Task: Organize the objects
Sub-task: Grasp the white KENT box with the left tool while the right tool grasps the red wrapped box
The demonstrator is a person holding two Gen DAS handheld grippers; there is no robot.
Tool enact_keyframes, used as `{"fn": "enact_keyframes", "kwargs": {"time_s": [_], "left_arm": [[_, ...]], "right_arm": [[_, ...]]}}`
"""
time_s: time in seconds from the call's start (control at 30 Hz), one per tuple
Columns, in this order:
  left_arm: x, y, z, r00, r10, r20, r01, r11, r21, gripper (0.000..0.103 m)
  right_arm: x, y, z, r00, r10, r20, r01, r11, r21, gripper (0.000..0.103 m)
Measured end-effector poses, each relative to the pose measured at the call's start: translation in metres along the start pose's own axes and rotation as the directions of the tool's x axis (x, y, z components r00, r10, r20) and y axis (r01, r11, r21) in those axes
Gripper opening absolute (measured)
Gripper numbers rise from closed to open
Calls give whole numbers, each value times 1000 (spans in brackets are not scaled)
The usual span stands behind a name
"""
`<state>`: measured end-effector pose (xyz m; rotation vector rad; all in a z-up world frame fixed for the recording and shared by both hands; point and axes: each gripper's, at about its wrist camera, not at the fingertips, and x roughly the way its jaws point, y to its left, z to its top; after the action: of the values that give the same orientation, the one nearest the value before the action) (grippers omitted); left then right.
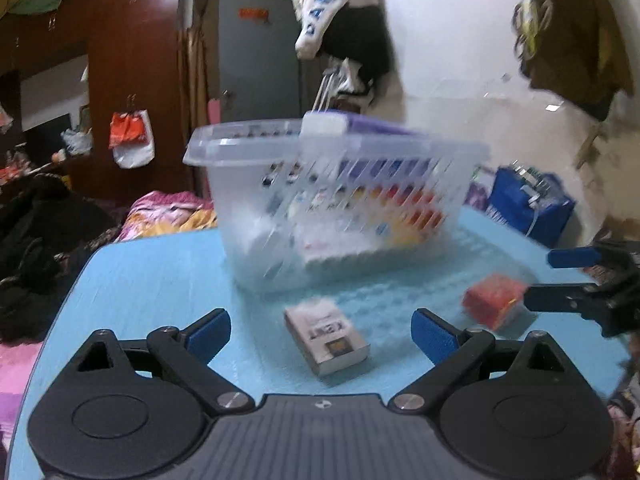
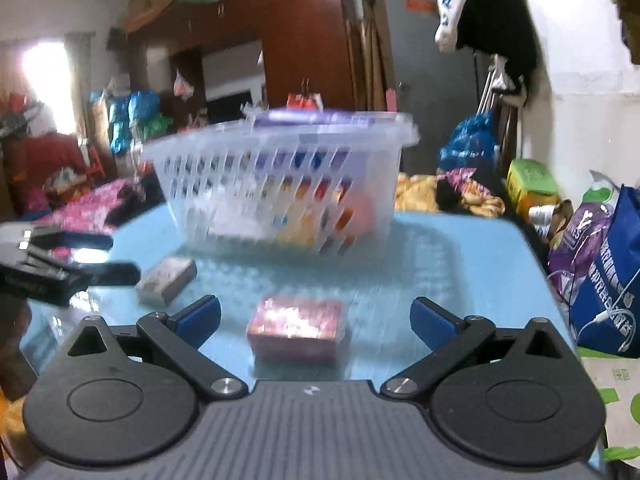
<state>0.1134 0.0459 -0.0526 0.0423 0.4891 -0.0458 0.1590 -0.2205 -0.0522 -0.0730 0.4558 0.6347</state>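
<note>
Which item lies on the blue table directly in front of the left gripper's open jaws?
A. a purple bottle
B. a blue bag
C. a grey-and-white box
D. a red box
C: in the left wrist view the grey-and-white box lies on the table ahead of the left gripper, whose jaws stand wide apart.

My left gripper (image 1: pixel 322 330) tilts downward, its blue-padded jaws spread wide with nothing pressed between them. My right gripper (image 2: pixel 316 318) tilts down the same way, jaws equally wide and gripping nothing. The two sit side by side, near each other.
</note>
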Motion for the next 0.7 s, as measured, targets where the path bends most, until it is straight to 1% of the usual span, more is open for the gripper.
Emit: {"fn": "enact_keyframes", "kwargs": {"time_s": [0.13,0.2,0.27,0.33,0.47,0.5,0.53,0.57,0.63,0.7], "left_arm": [[10,-3,3,998,32,-53,-31,999,22,97],[21,-10,3,995,53,-82,-50,998,43,95],[27,-16,3,992,68,-108,-61,996,69,91],[32,-21,2,989,75,-127,-65,994,85,85],[35,-28,1,987,83,-136,-70,992,101,79],[35,-29,2,987,85,-137,-72,993,98,74],[36,-29,3,987,87,-138,-74,993,96,69],[35,-28,3,987,86,-137,-74,993,91,66],[37,-28,3,988,75,-135,-65,995,79,53],[36,-30,2,988,85,-126,-74,993,90,51]], "right_arm": [[14,7,8,999,-17,-50,16,999,-33,103],[21,10,6,996,-32,-80,30,999,-30,103],[27,7,10,994,-43,-99,41,999,-17,97],[28,7,6,993,-44,-113,43,999,-12,91],[24,15,-4,992,-51,-115,47,998,-36,86],[24,18,-7,992,-51,-116,46,998,-42,86],[25,19,-8,991,-48,-122,43,998,-47,83],[27,20,-8,991,-45,-129,39,998,-52,76],[26,19,-9,991,-34,-127,29,999,-46,73],[25,18,-9,992,-22,-121,18,999,-40,67]]}}
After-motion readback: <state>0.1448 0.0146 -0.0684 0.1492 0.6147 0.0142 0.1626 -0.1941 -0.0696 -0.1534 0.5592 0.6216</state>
